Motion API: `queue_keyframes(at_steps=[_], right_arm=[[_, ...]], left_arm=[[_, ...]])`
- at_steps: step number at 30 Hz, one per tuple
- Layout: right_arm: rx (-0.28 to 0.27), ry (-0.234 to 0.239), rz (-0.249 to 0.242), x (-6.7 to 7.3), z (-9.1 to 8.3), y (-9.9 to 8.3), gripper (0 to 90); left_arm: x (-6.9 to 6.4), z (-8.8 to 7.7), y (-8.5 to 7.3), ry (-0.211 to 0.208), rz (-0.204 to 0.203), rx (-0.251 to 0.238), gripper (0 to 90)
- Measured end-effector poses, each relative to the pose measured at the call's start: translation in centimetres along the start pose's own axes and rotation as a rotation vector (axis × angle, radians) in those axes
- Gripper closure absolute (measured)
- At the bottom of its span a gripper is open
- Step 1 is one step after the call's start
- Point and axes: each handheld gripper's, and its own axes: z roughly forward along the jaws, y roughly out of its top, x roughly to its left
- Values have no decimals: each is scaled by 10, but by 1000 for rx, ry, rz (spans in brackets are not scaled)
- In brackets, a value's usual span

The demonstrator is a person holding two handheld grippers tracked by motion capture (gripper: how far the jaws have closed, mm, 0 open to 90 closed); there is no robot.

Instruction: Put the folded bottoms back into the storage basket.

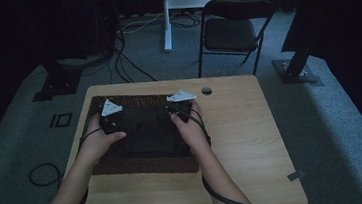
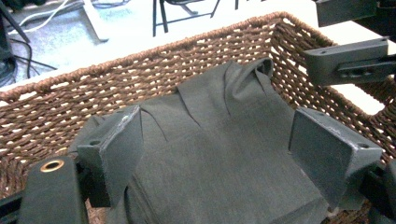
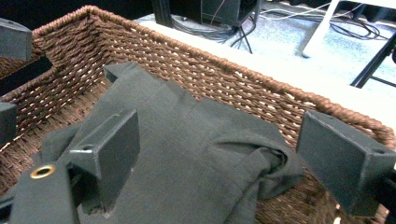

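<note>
Both grippers' jaws hang open, gripping nothing, over the dark cloth [image 2: 219, 154] in the wicker basket [image 2: 140, 70] — I'd pinch its far corners evenly.

Looking along the right gripper [image 3: 215, 158], its two black jaws stand wide apart with nothing pressed between the pads. Below them lies a dark grey folded cloth [image 3: 187, 154], bunched into a rumpled fold near the right jaw and with one corner poking up toward the far wall. It rests inside a brown woven wicker basket [image 3: 224, 74]. At the left edge, black parts of the other gripper [image 3: 14, 74] hang over the basket wall. Beyond the rim, a pale tabletop [image 3: 299, 81], then cables [image 3: 219, 25] on grey floor.
</note>
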Motion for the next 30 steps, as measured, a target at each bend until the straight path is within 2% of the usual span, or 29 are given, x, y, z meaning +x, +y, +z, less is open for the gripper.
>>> queue_keyframes(at_steps=[4,6,11,17,22,25,26,30], right_arm=[[-7,-4,-5,-3,-7,2,134],[-15,-11,-3,-8,-15,3,133],[-22,-22,5,-18,-25,0,132],[-27,-36,26,-32,-38,-10,132],[-33,-50,17,-44,-49,-18,131],[-38,-59,24,-52,-55,-25,132],[-39,-60,28,-54,-58,-27,131],[-47,-74,42,-63,-65,-36,131]], left_arm=[[0,-4,-1,-2,-8,-16,189],[-1,-9,-2,-18,-19,-26,189],[-4,-16,-3,-23,-18,-42,189],[-9,-26,-7,-23,-16,-65,189],[-14,-32,-13,-39,-18,-79,187],[-17,-37,-15,-37,-10,-92,183],[-18,-39,-16,-30,4,-91,182],[-21,-45,-20,-42,0,-102,182]])
